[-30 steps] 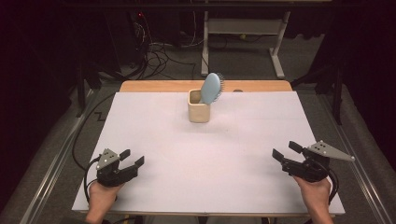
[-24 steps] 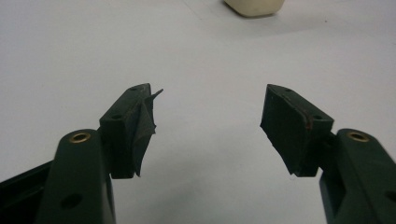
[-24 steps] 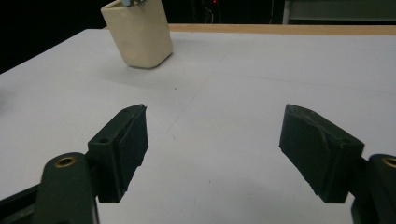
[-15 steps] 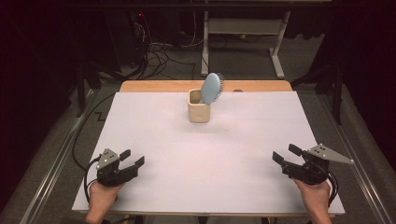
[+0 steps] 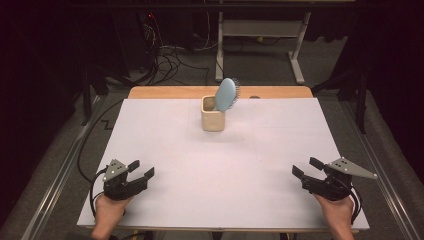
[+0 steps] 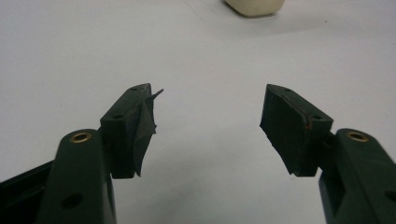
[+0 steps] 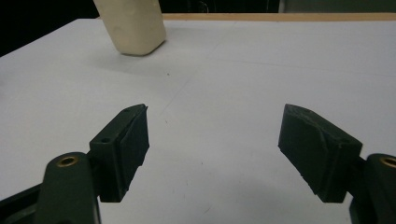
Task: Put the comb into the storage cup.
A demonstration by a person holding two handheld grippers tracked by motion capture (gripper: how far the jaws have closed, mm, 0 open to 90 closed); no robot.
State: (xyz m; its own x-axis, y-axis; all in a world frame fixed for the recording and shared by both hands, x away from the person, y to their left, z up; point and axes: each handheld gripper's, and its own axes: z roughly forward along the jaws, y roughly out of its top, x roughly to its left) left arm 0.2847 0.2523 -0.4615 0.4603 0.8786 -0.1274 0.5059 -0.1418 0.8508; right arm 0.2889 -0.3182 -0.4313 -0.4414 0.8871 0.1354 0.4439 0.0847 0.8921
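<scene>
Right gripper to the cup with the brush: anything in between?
Nothing. In the high view only bare white table lies between the right gripper and the cup; the right gripper view agrees.

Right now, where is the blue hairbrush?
In the high view, the blue hairbrush stands head-up in the cream cup at the table's far middle, well beyond both grippers.

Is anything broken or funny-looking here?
Yes: the black pad on one jaw of the left tongs is peeling, its torn edge sticking out. The blue oval hairbrush leans askew in the cream cup.
</scene>
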